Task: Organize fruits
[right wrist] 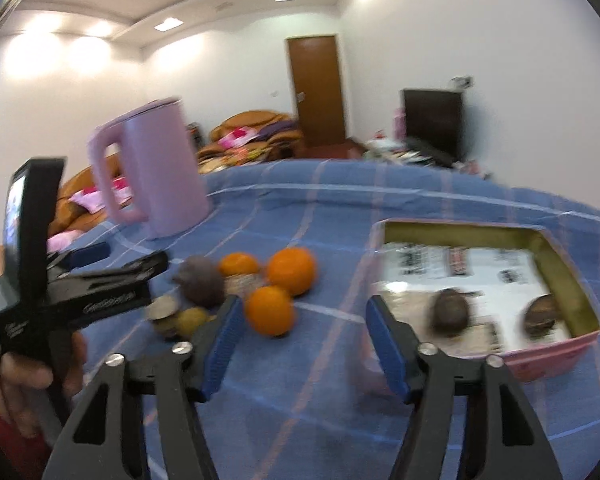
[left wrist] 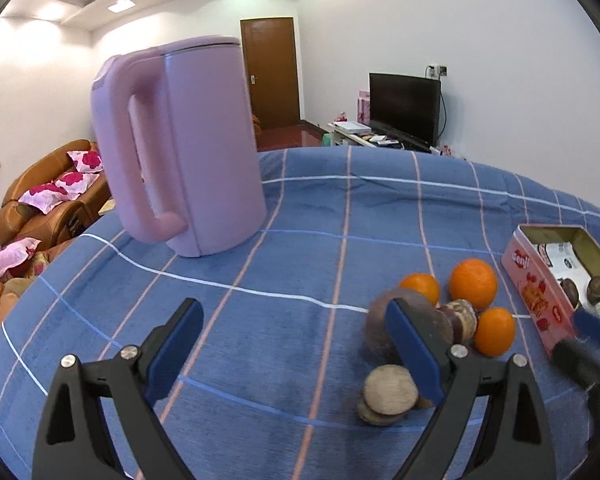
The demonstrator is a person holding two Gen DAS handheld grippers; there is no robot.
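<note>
Although both sets of tongs hang over the same blue checked counter (left wrist: 300,240), what decides my next move is which side the loose fruit falls on. My right tongs (right wrist: 304,340) are spread wide and carry nothing, and the nearest orange (right wrist: 270,311) sits just beyond the tip of their left finger, a little left of centre, with the pink tin (right wrist: 540,364) ahead and to their right. Two dark round fruits (right wrist: 452,312) already lie inside that tin, so I judge it to be the destination. The rest of the pile, two more oranges (right wrist: 292,270) and several brown and purplish fruits (right wrist: 202,286), lies further left and slightly beyond that near orange. My left tongs (left wrist: 294,346) are also wide open and empty; from them the pile is off to the right, with a large brown fruit (left wrist: 380,324) partly hidden behind their right finger and a pale round one (left wrist: 390,390) just inside it. The tin is on the far right of that view, past the pile. The oranges are round, so no long axis matters. I judge the right tongs better placed: a short shift left takes the near orange, and the tin is beside them. The pink kettle (left wrist: 176,148) stands well beyond, out of the way.
</note>
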